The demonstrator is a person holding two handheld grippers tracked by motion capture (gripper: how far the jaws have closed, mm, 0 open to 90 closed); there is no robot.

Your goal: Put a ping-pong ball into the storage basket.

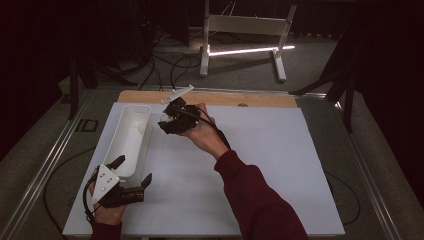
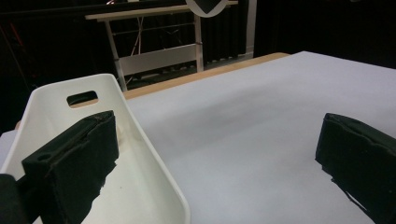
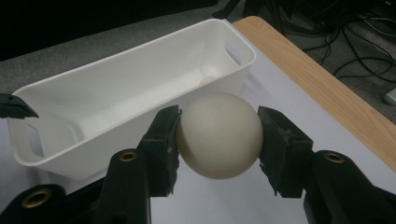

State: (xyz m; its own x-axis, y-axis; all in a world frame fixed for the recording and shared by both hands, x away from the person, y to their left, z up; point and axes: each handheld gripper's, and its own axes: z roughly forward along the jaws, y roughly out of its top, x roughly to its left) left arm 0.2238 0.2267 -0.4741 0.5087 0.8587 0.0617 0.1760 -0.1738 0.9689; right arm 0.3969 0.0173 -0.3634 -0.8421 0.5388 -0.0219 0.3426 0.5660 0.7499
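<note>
Gripped between the right gripper's (image 3: 218, 140) two pads, a cream ball (image 3: 219, 134) is hanging just short of the white bin (image 3: 116, 84), not yet dropped in. Another small ball (image 3: 208, 80) is lying inside already. Left gripper (image 1: 131, 176) is waiting open, straddling the bin's near wall.

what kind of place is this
Probably a lab or recording studio: a white-topped table in a dark, curtained room, cables loose on the carpet, and a bare white stand behind.
</note>
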